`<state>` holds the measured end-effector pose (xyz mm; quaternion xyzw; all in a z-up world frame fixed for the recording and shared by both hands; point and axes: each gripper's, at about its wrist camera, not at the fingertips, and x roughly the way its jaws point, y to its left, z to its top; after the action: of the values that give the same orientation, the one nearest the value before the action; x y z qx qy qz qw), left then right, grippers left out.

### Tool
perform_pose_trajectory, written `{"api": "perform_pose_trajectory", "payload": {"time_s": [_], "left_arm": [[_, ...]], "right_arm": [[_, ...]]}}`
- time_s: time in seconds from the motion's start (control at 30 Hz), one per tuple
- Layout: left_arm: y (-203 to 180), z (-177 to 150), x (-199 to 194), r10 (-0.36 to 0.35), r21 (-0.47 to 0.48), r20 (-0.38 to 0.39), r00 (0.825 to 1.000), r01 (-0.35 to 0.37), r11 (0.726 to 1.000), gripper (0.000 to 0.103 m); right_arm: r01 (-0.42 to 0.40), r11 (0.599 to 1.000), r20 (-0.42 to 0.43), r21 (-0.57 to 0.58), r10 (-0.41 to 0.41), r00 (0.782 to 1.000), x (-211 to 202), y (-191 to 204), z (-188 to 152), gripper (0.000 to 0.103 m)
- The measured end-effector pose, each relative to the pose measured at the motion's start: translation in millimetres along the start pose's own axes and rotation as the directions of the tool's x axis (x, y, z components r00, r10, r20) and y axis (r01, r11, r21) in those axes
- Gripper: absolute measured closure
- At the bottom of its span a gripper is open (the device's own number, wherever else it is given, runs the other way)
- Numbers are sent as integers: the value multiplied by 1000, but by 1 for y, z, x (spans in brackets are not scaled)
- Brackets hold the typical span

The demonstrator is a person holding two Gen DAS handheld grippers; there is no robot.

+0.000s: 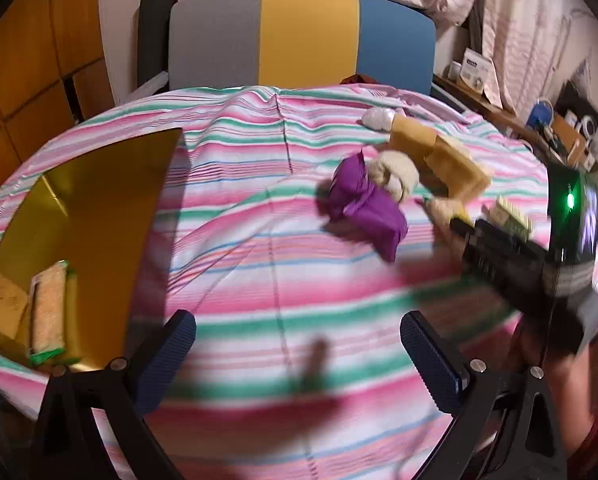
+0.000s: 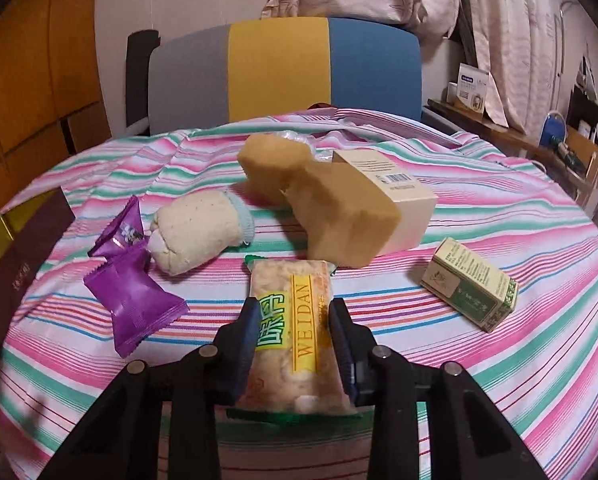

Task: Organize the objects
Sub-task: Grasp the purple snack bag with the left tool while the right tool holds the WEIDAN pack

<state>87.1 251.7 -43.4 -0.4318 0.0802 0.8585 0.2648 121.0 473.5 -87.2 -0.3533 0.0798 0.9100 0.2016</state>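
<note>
My right gripper [image 2: 295,306] is shut on a clear snack pack [image 2: 299,280] with a yellow "WEIDAN" strip, its pads pressing both long sides just above the striped cloth. Around it lie a purple packet [image 2: 135,300], a rolled cream sock [image 2: 199,232], a yellow sponge [image 2: 319,204], a tan carton [image 2: 395,200] and a small green box [image 2: 471,284]. My left gripper [image 1: 299,320] hangs open over bare cloth with nothing between its fingers. To its left stands a gold box [image 1: 99,220] holding another snack pack [image 1: 49,312]. The right gripper's black body [image 1: 511,256] shows blurred at right.
The striped cloth [image 1: 259,240] covers the whole table. A chair with a grey, yellow and blue back [image 2: 283,68] stands behind the far edge. A cluttered shelf [image 2: 571,148] runs along the right, and a person's hand [image 1: 571,380] holds the right gripper.
</note>
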Motion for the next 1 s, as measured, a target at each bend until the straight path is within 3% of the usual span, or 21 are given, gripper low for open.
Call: {"api": "perform_pose_trajectory", "payload": {"time_s": [0.23,0.57,0.63,0.7,0.73,0.8,0.9,1.0], "left_arm": [[-12,33,38,-29,-85,-40,999,26,996,0],[-36,66,87,-163,-206,-77,984,144,968,0],[-38,67,99,-170,-198,-84,982,151,969,10],[-36,63,107,-175,-183,-111,978,153,971,36],[-35,60,107,-186,-175,-95,978,168,970,37],[-32,55,104,-208,-163,-67,976,195,967,52],[-26,43,100,-206,-142,-44,978,198,970,63],[-24,31,92,-210,-101,-10,978,208,973,67]], "right_arm": [[17,996,-21,92,-15,1000,2,-16,-6,60],[9,986,14,165,-11,1000,-2,-26,-11,61],[9,986,14,165,-12,1000,-2,-26,-11,61],[11,986,16,164,-14,1000,-2,-26,-11,60],[12,986,17,164,-15,1000,-2,-26,-11,60],[11,986,18,164,-14,1000,-2,-26,-12,60],[11,986,20,165,-15,1000,-2,-26,-12,60],[15,987,21,161,-19,1000,-2,-25,-12,60]]}}
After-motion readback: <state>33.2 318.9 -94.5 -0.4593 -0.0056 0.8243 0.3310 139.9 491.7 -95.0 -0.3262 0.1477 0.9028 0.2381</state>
